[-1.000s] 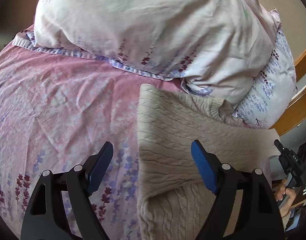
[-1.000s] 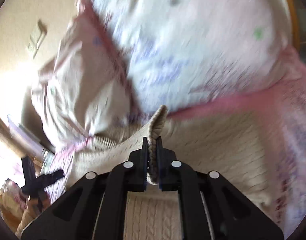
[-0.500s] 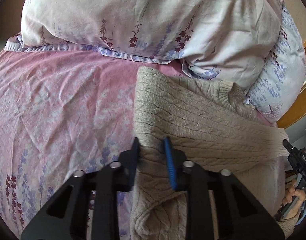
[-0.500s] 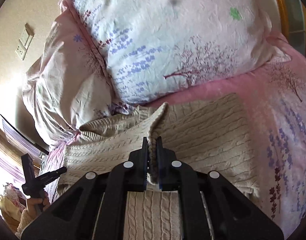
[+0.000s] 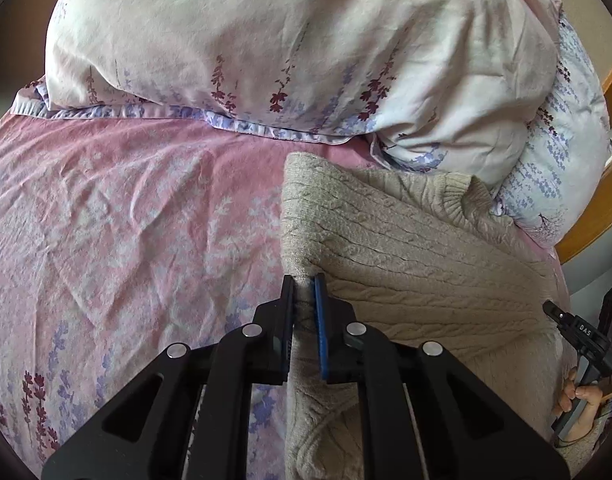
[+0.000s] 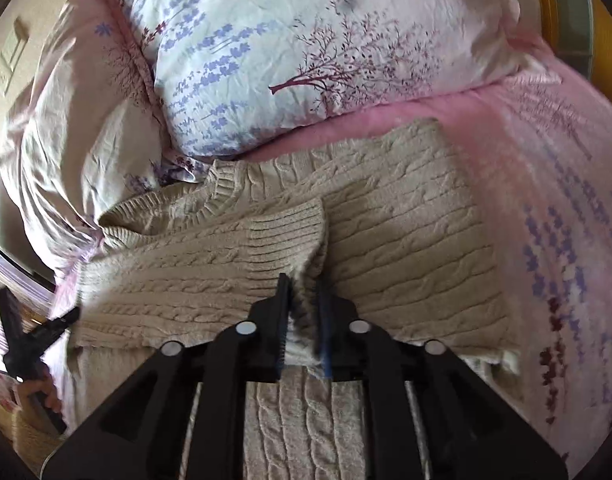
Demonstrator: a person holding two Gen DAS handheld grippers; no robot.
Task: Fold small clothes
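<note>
The sweater (image 5: 405, 264) pinched between the left gripper (image 5: 304, 284) fingers is thick beige cable-knit, matt and nubbly, with a ribbed collar further ahead to the right. The gripper is matt black plastic with round silvery metal pins and a blue pad on one finger. Left of it, the bedsheet (image 5: 126, 220) is thin pink printed cloth, creased. Beyond, the pillow (image 5: 266, 40) wears pale, crinkled cotton-like cloth. In the right gripper (image 6: 304, 286), a ribbed knit cuff (image 6: 286, 232) looks coarse. At far right, the bed frame (image 5: 597, 220) is smooth, glossy wood.
</note>
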